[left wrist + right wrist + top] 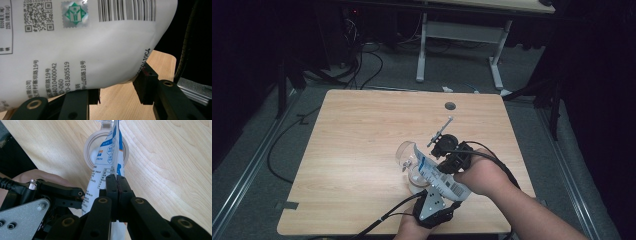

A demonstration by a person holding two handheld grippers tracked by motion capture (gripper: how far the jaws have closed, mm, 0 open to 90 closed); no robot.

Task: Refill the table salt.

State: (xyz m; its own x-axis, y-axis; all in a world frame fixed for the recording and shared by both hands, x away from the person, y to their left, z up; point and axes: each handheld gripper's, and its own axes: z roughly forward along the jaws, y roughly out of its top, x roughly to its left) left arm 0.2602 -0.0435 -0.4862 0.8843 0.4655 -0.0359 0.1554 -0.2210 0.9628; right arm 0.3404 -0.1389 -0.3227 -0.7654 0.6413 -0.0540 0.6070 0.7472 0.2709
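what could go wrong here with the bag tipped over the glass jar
1. The right gripper pinches only a thin edge of the white bag, so the bag might slip out.
2. The left gripper cradles the bag's bulging bottom; its hold looks loose, so the bag may sag.
3. The glass jar stands unheld under the bag's mouth; a nudge might tip it on the table.

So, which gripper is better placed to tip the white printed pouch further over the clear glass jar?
The right gripper, probably: its jaws are shut on the edge of the white printed pouch, directly above the clear glass jar. The left gripper holds the pouch's bulging bottom.
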